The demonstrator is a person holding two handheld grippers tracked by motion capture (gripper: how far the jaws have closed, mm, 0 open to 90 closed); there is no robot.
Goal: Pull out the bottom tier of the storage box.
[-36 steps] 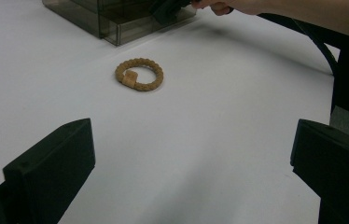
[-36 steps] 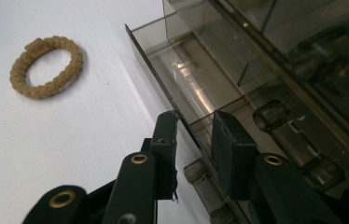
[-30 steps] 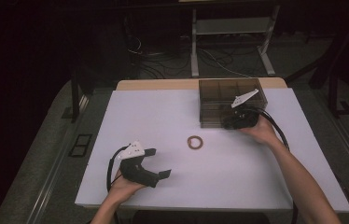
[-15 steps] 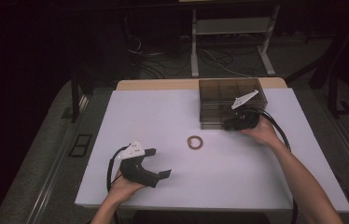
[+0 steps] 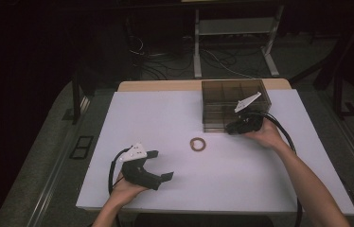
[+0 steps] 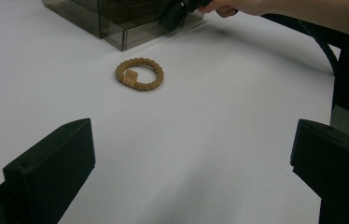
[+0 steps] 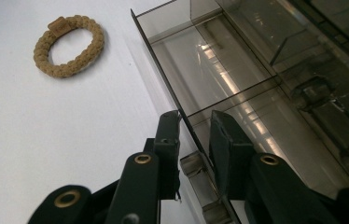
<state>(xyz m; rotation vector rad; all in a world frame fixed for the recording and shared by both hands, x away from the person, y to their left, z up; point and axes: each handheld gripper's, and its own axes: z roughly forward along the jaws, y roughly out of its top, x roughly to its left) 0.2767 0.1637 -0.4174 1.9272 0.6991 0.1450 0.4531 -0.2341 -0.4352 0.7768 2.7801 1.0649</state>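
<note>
Pinching the thin front wall of the box (image 7: 256,60) with the right gripper (image 7: 196,126), at the box's front right corner (image 5: 222,101). Black fingers (image 7: 168,135) close together there, one outside the wall and one inside, with a small clear tab (image 7: 193,163) low down between them. Looks like a firm hold, though hard to be sure of the press on the inner side. Standing near the far right part of the table (image 5: 156,113), this box, with the right gripper (image 5: 232,127) right up against its near side. Running crosswise to the fingers, that front wall, so probably a straight pull away from the box, toward the person's edge of the table, and no twisting. Much nearer to the box than the left gripper (image 5: 162,164). Resting well apart from the box, off past its front left corner, with fingers (image 6: 51,163) spread wide and nothing between them. Lying flat just in front of the box's front left corner, near but not touching: a small brown braided ring (image 5: 198,144). Between the box and the left gripper (image 6: 193,128), and straight ahead of those open fingers (image 6: 139,73). To the side of the right gripper, outside the wall (image 7: 69,45).
</note>
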